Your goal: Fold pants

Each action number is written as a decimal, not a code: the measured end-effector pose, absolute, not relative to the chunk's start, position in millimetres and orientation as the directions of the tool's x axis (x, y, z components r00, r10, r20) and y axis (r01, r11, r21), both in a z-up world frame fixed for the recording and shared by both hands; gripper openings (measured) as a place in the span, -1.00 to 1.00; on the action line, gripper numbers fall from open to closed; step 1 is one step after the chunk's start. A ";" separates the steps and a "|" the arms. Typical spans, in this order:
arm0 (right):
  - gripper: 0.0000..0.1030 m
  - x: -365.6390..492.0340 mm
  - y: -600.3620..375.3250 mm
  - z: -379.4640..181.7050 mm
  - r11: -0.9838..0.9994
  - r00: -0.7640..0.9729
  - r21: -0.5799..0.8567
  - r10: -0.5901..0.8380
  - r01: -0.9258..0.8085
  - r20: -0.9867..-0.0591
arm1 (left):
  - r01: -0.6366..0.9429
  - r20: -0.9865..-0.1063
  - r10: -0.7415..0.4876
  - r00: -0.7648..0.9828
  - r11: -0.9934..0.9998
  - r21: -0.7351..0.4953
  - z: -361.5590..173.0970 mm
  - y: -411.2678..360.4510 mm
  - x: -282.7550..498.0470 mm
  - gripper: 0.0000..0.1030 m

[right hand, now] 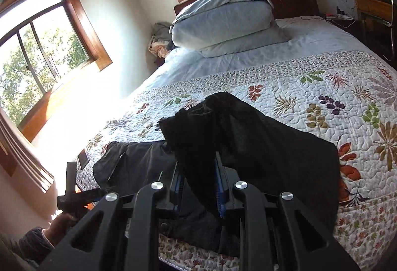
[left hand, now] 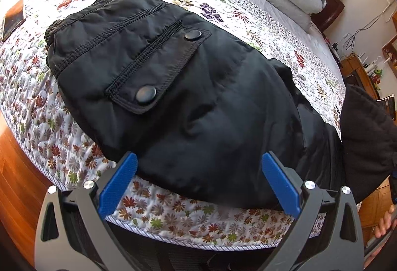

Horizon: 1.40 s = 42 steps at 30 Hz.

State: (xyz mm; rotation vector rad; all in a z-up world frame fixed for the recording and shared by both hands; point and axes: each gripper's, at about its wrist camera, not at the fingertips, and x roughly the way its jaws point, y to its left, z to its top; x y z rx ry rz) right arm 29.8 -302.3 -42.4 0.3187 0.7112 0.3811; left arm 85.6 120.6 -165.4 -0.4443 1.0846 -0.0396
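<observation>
Black pants (left hand: 173,87) lie on the floral quilt (left hand: 173,216) near the bed's front edge, waistband far left, a flap pocket with two snap buttons facing up. My left gripper (left hand: 198,171) is open, its blue pads (left hand: 119,184) spread just above the pants' near edge, holding nothing. In the right wrist view my right gripper (right hand: 198,186) is shut on a bunched part of the pants (right hand: 248,136), lifted above the bed; the cloth drapes over the fingers and hides the tips.
Grey pillows (right hand: 223,20) are stacked at the headboard. A dark tablet-like object (left hand: 12,20) lies on the quilt's far left. Windows (right hand: 37,59) are on the left wall. A wooden nightstand (right hand: 372,10) with clutter stands at the right.
</observation>
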 end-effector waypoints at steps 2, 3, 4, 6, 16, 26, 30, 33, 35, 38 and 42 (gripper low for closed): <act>-0.57 30.1 -286.4 -55.7 0.888 0.660 0.391 0.446 -0.241 -0.605 | -0.185 -0.843 -0.248 0.477 0.910 -0.372 -165.3 121.5 85.4 0.95; -0.57 30.6 -277.8 -63.1 0.894 0.643 0.373 0.441 -0.249 -0.626 | -0.184 -0.843 -0.249 0.477 0.909 -0.373 -165.2 122.0 85.0 0.95; -0.57 30.2 -267.5 -69.2 0.899 0.627 0.351 0.434 -0.260 -0.647 | -0.183 -0.842 -0.252 0.478 0.908 -0.376 -165.1 122.4 84.9 0.95; -0.57 28.6 -252.2 -80.5 0.906 0.597 0.315 0.422 -0.281 -0.682 | -0.185 -0.840 -0.256 0.478 0.906 -0.381 -165.3 124.5 85.0 0.95; -0.47 13.2 -213.9 -127.5 0.923 0.510 0.176 0.339 -0.342 -0.791 | -0.200 -0.838 -0.259 0.480 0.898 -0.392 -166.1 136.2 82.0 0.95; 0.14 -5.7 -208.9 -90.4 0.873 0.521 0.265 0.462 -0.410 -0.718 | -0.205 -0.838 -0.261 0.480 0.895 -0.396 -165.9 137.0 82.7 0.95; 0.14 -2.7 -200.3 -89.0 0.878 0.523 0.235 0.444 -0.418 -0.728 | -0.206 -0.837 -0.264 0.479 0.893 -0.400 -166.0 137.0 82.3 0.95; 0.13 5.4 -193.7 -105.1 0.889 0.501 0.217 0.413 -0.404 -0.761 | -0.209 -0.838 -0.269 0.476 0.890 -0.404 -167.0 137.8 80.9 0.95; -0.10 9.4 -191.7 -116.5 0.899 0.495 0.200 0.388 -0.390 -0.777 | -0.213 -0.839 -0.270 0.473 0.888 -0.406 -167.8 138.4 79.5 0.95; -0.28 16.7 -195.0 -128.8 0.915 0.490 0.197 0.360 -0.353 -0.794 | -0.218 -0.839 -0.272 0.471 0.886 -0.410 -168.7 139.9 79.5 0.95; -0.43 20.0 -197.6 -130.0 0.913 0.482 0.207 0.366 -0.350 -0.796 | -0.234 -0.842 -0.267 0.468 0.882 -0.410 -170.9 144.2 79.0 0.95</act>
